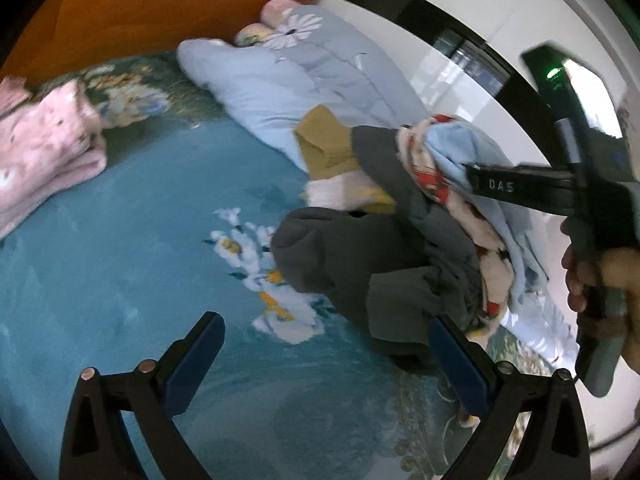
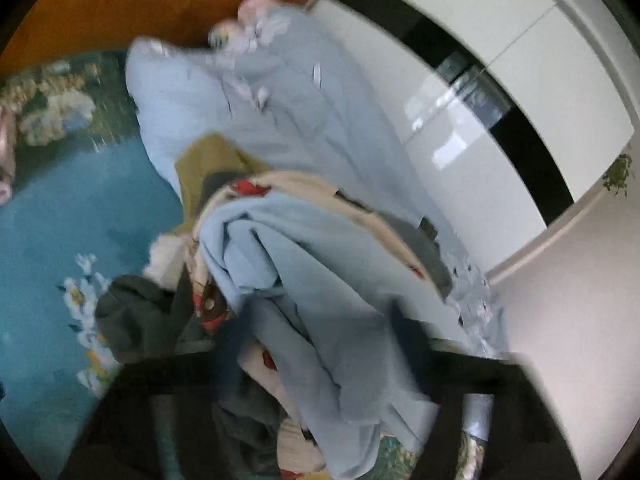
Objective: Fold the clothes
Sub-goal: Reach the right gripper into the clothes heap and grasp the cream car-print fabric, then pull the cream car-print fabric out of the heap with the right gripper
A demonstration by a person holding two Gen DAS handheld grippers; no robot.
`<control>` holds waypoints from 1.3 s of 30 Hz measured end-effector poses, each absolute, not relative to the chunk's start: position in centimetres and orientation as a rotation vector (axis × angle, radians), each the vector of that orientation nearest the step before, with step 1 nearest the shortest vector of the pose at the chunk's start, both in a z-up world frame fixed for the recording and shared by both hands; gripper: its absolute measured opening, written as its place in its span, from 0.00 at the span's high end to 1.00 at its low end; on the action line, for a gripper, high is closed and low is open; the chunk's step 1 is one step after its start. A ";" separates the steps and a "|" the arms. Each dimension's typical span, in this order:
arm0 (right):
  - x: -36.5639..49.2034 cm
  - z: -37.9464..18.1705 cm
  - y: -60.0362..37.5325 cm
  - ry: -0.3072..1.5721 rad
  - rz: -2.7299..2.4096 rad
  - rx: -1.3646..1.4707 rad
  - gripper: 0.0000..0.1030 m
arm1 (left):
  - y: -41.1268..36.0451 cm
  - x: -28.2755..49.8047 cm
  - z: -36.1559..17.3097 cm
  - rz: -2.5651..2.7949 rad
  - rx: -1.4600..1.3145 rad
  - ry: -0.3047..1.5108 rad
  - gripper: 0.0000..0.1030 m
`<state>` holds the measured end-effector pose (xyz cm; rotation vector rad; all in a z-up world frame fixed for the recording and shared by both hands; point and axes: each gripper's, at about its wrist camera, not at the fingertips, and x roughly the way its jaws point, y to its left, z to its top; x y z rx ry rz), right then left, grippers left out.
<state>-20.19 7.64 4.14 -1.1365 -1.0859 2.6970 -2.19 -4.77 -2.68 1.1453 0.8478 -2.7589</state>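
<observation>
Although one pink garment [image 1: 44,152] already lies folded at the far left of the bed [image 1: 120,248], most of the work looks undone. A heap of unfolded clothes [image 1: 400,232] sits at the right side of the bed, near its edge, just beside a pale blue quilt [image 1: 280,92] bunched at the far end.

Heap, as seen: dark grey garment [image 1: 340,256] lowest and nearest; mustard piece [image 1: 324,148] and a white-and-yellow piece [image 1: 344,194] on the far side; cream cloth with red print [image 1: 428,168]; light blue garment [image 2: 304,280] on top.

Left gripper [image 1: 326,360]: fingers spread wide, nothing between them, low over the bedspread just left of the grey garment.

Right gripper [image 1: 472,178]: reaching in from the right, tip at the light blue garment. Right wrist view is blurred and cloth covers the fingers; cannot tell whether they have closed on it.

Light blue garment: crumpled, no clear front or collar. Its folds run roughly from the near side toward the far left, so the long axis looks diagonal, a loose judgement only.

Judged stage: early; next garment being picked from the heap.
</observation>
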 end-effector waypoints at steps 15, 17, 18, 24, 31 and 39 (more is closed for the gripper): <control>-16.8 24.6 17.1 -0.508 2.825 -0.730 0.96 | -6.7 0.4 -1.9 -2.730 1.103 1.012 0.00; -16.4 24.4 18.1 -0.531 2.785 -0.747 0.96 | -6.2 0.8 -1.7 -2.748 1.115 0.999 0.00; -16.2 23.9 18.4 -0.559 2.768 -0.775 0.97 | -6.0 1.1 -1.5 -2.754 1.120 1.001 0.00; -12.7 20.3 20.0 -0.569 2.806 -0.924 0.97 | -5.6 2.6 -0.9 -2.773 1.113 1.055 0.00; -12.9 23.8 21.3 -0.568 2.843 -0.831 0.97 | -5.1 3.4 -0.2 -2.794 1.103 1.060 0.00; -16.8 29.6 20.5 -0.486 2.896 -0.692 0.97 | -4.3 2.2 -1.4 -2.794 1.140 1.001 0.00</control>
